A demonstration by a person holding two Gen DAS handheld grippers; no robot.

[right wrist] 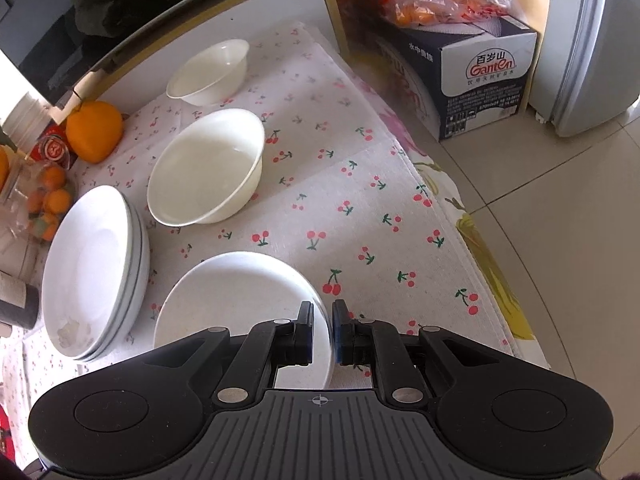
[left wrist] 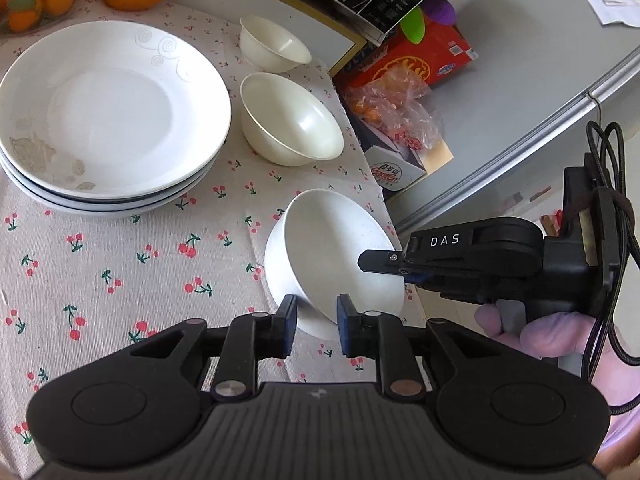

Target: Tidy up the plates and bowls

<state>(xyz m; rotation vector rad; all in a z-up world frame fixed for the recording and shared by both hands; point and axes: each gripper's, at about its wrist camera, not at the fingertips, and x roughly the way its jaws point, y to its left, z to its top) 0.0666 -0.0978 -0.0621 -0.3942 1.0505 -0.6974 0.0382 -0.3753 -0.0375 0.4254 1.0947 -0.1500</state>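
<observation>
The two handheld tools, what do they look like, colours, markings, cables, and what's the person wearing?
Both are matte black plastic. The left tool and right tool each have a ribbed body, two round side discs, silver pivot pins and blue pads inside black fingers. Seen side-on from the left wrist, the right tool carries white "DAS" lettering and black braided cables looped at its rear. The hand holding it wears a pale glove.

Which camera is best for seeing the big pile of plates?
The left wrist view: the stack of plates faces the camera there, whole, with its swirl and leaf pattern clear. The right wrist view shows the same stack edge-on at the left, foreshortened, pattern barely visible.
</observation>
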